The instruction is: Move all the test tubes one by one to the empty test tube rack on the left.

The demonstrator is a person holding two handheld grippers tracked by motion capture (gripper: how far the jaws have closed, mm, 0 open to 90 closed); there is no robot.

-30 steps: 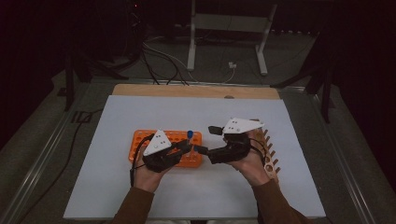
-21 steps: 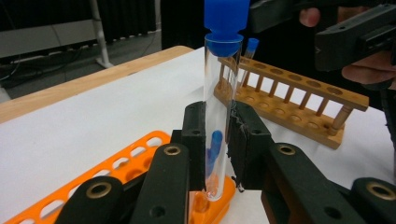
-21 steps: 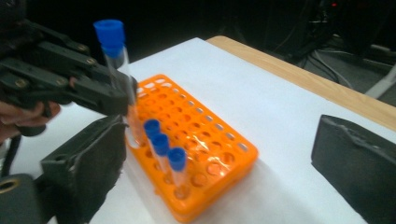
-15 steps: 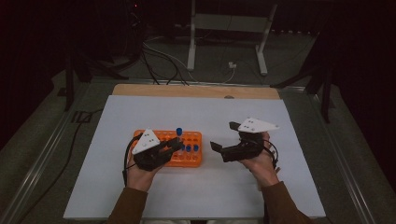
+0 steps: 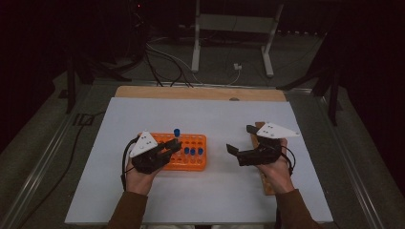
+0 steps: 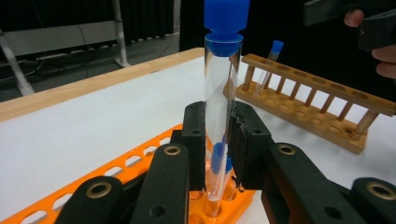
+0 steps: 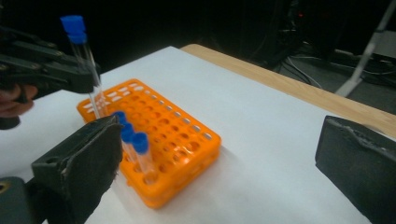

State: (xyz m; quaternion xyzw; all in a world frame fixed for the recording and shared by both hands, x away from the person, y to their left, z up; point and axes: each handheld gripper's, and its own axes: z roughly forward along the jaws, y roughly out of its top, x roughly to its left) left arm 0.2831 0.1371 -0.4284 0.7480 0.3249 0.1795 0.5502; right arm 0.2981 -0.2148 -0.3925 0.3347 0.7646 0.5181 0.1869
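A: What is the left gripper (image 5: 168, 147) doing over the orange rack (image 5: 197, 157)?

B: Its fingers (image 6: 195, 140) are clamped on a clear test tube (image 6: 219, 126) with a blue cap, held upright. The tube's lower end sits right at the rack's holes; in the left gripper view it looks to be just entering one. Keeping it vertical makes sense, since the holes only accept a tube that comes straight down.

A: Why grip it so low on the glass?

B: I judge it steadies the tip for aiming, and leaves the cap clear above the fingers.

A: And the right gripper (image 5: 241, 139)?

B: Its jaws have just been opening and now stand wide apart with nothing between them. It hovers over the white worktop (image 5: 217, 117), well to the side of the orange rack and above the near end of the wooden rack (image 5: 265, 181). Staying clear keeps it out of the left hand's way.

A: What else is in the racks?

B: Three blue-capped tubes (image 7: 133, 140) stand in a row at one end of the orange rack. In the left gripper view, one more capped tube (image 6: 270, 63) leans in the wooden rack.

A: So the step in hand?

B: Seating the held tube in a hole, I'd say; the risk is catching a hole's edge if it tilts.
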